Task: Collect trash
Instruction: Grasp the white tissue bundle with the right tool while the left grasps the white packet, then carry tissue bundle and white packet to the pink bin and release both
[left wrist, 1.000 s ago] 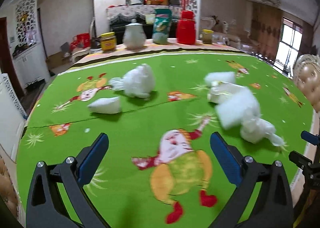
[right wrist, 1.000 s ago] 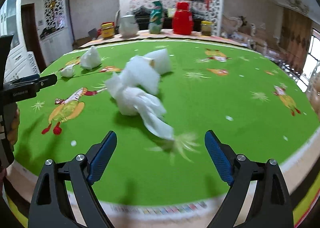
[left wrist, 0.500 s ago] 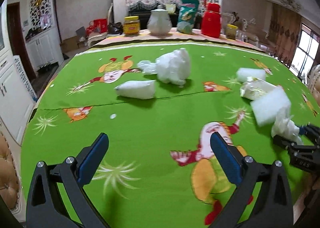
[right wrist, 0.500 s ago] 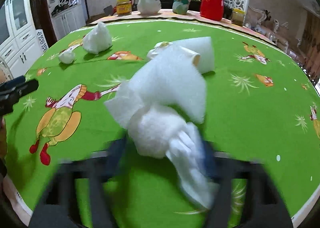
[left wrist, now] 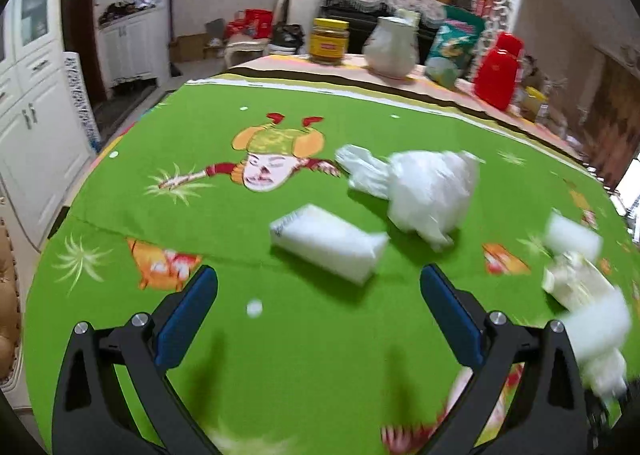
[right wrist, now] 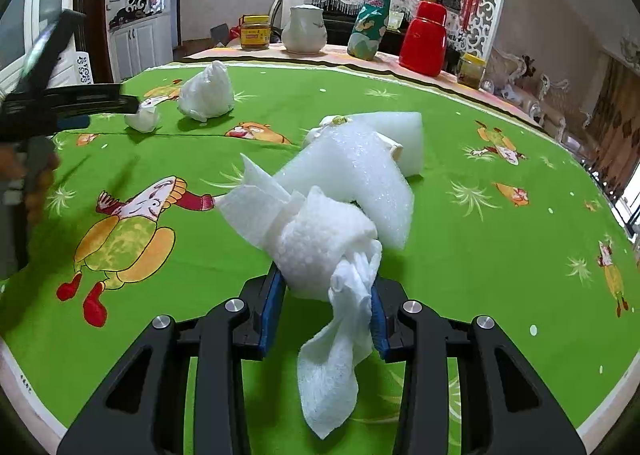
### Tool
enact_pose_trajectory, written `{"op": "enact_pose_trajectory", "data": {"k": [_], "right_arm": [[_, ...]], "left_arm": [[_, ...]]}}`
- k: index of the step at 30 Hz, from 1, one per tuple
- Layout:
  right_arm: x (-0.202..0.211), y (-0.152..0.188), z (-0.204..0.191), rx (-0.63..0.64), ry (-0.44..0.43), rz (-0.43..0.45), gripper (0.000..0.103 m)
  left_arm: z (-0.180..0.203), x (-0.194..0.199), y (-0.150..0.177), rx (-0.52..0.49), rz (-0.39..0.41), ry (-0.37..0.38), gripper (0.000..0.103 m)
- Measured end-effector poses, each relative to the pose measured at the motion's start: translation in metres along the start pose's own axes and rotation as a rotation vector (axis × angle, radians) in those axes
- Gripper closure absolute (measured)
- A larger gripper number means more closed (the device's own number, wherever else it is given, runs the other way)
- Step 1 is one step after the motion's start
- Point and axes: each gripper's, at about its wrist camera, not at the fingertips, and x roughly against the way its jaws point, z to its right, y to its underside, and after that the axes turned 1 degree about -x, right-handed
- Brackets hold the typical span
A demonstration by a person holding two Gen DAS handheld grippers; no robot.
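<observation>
Now the right gripper (right wrist: 326,305), open a second ago, clamps the foam wad (right wrist: 320,239); the left gripper (left wrist: 318,309) stays open.

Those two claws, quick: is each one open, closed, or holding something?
Left gripper: open, holding nothing; a white foam roll lies just ahead of it.
Right gripper: closed on a crumpled white paper wad.

The right gripper (right wrist: 325,305), black-framed with blue pads, points down at a slant, its jaws clamped on a crumpled white foam wad (right wrist: 320,251). The left gripper (left wrist: 318,301), of the same build, also tilts downward, jaws spread wide with nothing between them.
</observation>
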Motion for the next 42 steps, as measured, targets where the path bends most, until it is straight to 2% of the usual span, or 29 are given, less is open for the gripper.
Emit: {"op": "enact_pose_trajectory", "data": {"k": [4,7,8,9,10,11,13,21,25,28,29,32,34,36,42], "right_arm": [[-0.002,0.000,0.002,-0.015,-0.010,-0.004,0.066],[-0.003,0.000,0.004,-0.028,-0.018,-0.009,0.066],[-0.003,0.000,0.005,-0.033,-0.021,-0.011,0.066],[-0.003,0.000,0.006,-0.038,-0.022,-0.010,0.066],[-0.003,0.000,0.007,-0.044,-0.026,-0.007,0.066],[-0.002,0.000,0.008,-0.047,-0.029,-0.004,0.066],[-0.001,0.000,0.008,-0.052,-0.034,0.000,0.066],[0.000,0.001,0.007,-0.048,-0.038,0.005,0.066],[0.000,0.001,0.007,-0.046,-0.036,0.007,0.066],[0.001,0.001,0.006,-0.043,-0.034,0.009,0.066],[0.002,0.001,0.006,-0.043,-0.034,0.010,0.066],[0.003,0.002,0.006,-0.045,-0.034,0.016,0.066],[0.003,0.002,0.006,-0.047,-0.034,0.016,0.066],[0.003,0.002,0.007,-0.050,-0.030,0.015,0.066],[0.008,0.002,0.011,-0.075,-0.014,0.039,0.066]], "left_arm": [[0.009,-0.022,-0.010,0.014,-0.013,-0.029,0.005],[0.017,-0.034,-0.013,-0.014,-0.022,-0.060,0.008],[0.020,-0.040,-0.013,-0.028,-0.043,-0.068,0.027],[0.020,-0.043,-0.011,-0.027,-0.068,-0.054,0.038],[0.017,-0.046,-0.008,-0.009,-0.100,-0.011,0.064],[0.014,-0.042,-0.006,-0.004,-0.085,-0.014,0.071],[0.011,-0.028,0.000,-0.013,-0.064,0.016,0.075],[0.009,0.062,0.048,-0.054,0.061,0.179,0.076],[0.017,0.091,0.071,-0.083,0.113,0.249,0.076],[0.030,0.099,0.084,-0.137,0.147,0.245,0.076],[0.034,0.097,0.087,-0.143,0.146,0.267,0.076],[0.037,0.090,0.088,-0.138,0.121,0.302,0.076],[0.032,0.094,0.088,-0.124,0.148,0.321,0.076],[0.029,0.098,0.087,-0.126,0.182,0.305,0.076],[0.025,0.100,0.086,-0.126,0.200,0.307,0.076]]}}
